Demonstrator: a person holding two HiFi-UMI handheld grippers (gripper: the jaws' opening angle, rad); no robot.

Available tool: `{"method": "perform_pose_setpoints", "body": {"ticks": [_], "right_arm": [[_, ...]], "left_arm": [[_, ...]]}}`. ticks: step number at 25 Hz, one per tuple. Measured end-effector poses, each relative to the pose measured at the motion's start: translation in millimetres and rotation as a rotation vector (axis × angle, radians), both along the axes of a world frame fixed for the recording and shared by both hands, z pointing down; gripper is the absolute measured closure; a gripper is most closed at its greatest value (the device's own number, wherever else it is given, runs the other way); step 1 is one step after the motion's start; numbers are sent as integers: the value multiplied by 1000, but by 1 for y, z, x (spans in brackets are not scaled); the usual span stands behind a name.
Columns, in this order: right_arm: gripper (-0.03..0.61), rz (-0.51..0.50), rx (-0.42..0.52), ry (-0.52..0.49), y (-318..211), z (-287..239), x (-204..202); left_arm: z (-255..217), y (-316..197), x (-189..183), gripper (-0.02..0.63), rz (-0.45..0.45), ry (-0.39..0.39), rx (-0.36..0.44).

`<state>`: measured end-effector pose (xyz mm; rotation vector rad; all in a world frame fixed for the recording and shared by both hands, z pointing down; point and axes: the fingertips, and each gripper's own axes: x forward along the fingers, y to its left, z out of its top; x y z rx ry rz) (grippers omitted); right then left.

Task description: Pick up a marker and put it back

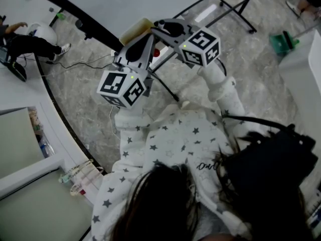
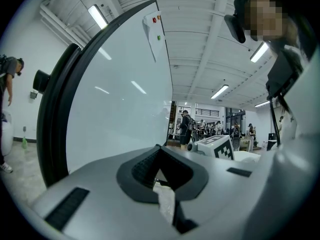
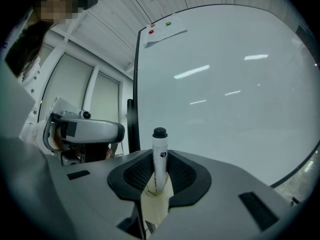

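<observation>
Gripped between my right tool's (image 3: 159,178) jaws, the marker (image 3: 159,154) stands upright, black cap outward, facing the whiteboard (image 3: 225,84); that firm hold should let me return it. My left tool (image 2: 160,170) idles alongside, jaws together, empty.

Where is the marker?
In the right gripper view, the marker stands upright, clamped in the jaws of the right gripper, with the whiteboard behind it.

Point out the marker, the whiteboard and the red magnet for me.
marker (image 3: 159,159): right gripper view, white barrel.
whiteboard (image 3: 235,109): right gripper view, bare face.
red magnet (image 3: 151,32): right gripper view, its middle.
</observation>
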<state>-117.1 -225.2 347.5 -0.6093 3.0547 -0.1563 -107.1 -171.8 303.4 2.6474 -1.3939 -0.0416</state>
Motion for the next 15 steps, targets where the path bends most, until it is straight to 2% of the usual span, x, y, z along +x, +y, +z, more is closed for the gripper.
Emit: {"method": "perform_pose_setpoints", "body": {"ticks": [12,15], "right_arm": [[495,0,-9,5,-2,4,-6],[494,5,2,-29,-3,-1,-3]], "left_arm": [[0,-1,-5,614,-11,11,-11],[-1,-2,-6,614,-12,8,-8]]}}
